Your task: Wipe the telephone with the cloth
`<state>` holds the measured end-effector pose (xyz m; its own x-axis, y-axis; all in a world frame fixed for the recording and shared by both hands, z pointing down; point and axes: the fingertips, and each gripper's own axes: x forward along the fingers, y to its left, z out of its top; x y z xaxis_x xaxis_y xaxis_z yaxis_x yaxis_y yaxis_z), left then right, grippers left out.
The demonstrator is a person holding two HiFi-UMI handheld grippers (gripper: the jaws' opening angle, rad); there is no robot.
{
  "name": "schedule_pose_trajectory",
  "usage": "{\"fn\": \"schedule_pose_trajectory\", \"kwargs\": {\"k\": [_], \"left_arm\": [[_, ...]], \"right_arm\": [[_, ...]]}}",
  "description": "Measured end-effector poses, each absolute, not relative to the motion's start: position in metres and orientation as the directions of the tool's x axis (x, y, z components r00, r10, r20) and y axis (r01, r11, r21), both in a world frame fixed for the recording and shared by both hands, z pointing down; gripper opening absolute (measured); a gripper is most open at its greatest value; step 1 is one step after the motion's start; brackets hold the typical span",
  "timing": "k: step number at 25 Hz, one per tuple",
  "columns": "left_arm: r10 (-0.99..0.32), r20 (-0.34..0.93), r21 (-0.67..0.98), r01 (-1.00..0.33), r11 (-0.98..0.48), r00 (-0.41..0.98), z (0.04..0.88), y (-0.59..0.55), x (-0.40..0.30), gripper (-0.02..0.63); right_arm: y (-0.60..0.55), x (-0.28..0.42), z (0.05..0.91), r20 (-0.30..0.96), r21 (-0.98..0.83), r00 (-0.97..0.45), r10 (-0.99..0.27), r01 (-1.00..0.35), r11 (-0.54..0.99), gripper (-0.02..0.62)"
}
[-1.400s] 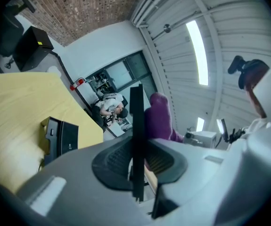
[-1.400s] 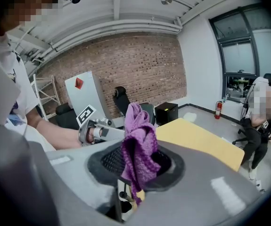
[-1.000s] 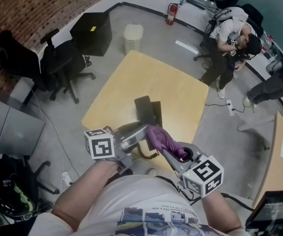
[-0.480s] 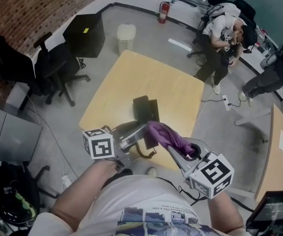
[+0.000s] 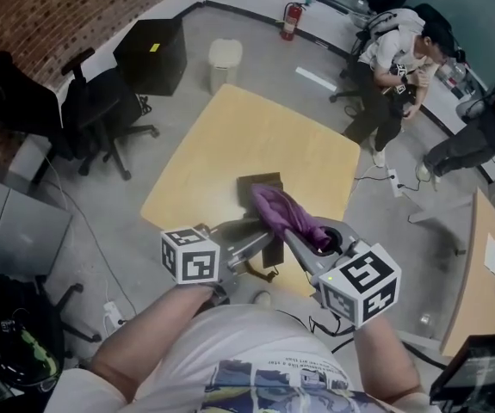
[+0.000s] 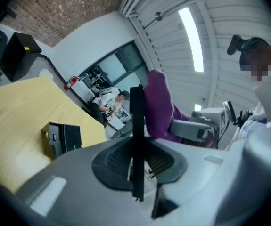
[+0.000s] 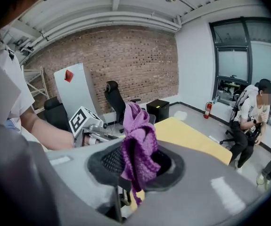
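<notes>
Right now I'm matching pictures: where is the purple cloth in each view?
Head view: cloth just right of centre, slightly low.
Left gripper view: cloth just right of centre.
Right gripper view: cloth at centre, slightly low.
Shared landmark: the yellow table.

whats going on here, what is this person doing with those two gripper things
A person works two handheld grippers over a yellow table. The left gripper is shut on a thin dark telephone, held edge-on above the table. The right gripper is shut on a bunched purple cloth, right beside the telephone's upper end; contact is unclear. A black box sits on the table.
</notes>
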<state>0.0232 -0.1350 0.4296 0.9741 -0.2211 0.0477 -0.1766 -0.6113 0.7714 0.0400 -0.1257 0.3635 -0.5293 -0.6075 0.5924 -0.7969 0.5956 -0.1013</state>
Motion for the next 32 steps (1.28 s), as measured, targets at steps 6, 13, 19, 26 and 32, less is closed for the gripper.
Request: {"fn": "schedule_pose_trajectory", "kwargs": {"k": [6, 13, 19, 26, 32], "left_arm": [[-0.264, 0.010, 0.790, -0.169, -0.590, 0.965, 0.424, -0.150, 0.008, 0.084], [-0.309, -0.050, 0.820, -0.138, -0.556, 0.950, 0.412, -0.168, -0.004, 0.084], [-0.337, -0.085, 0.827, -0.122, -0.549, 0.938, 0.398, -0.179, -0.006, 0.084], [-0.330, -0.096, 0.821, -0.113, -0.560, 0.939, 0.395, -0.179, -0.012, 0.084], [-0.277, -0.098, 0.823, -0.079, -0.563, 0.956, 0.396, -0.161, -0.006, 0.084]], "right_arm": [[-0.102, 0.032, 0.386, 0.624, -0.143, -0.541, -0.564, -0.789, 0.598, 0.084], [-0.076, 0.036, 0.409, 0.659, -0.174, -0.544, -0.519, -0.782, 0.598, 0.084], [-0.059, 0.043, 0.421, 0.699, -0.167, -0.550, -0.458, -0.747, 0.643, 0.084], [-0.072, 0.071, 0.384, 0.624, -0.161, -0.569, -0.535, -0.764, 0.624, 0.084], [-0.119, 0.090, 0.351, 0.503, -0.181, -0.565, -0.654, -0.809, 0.559, 0.084]]}}
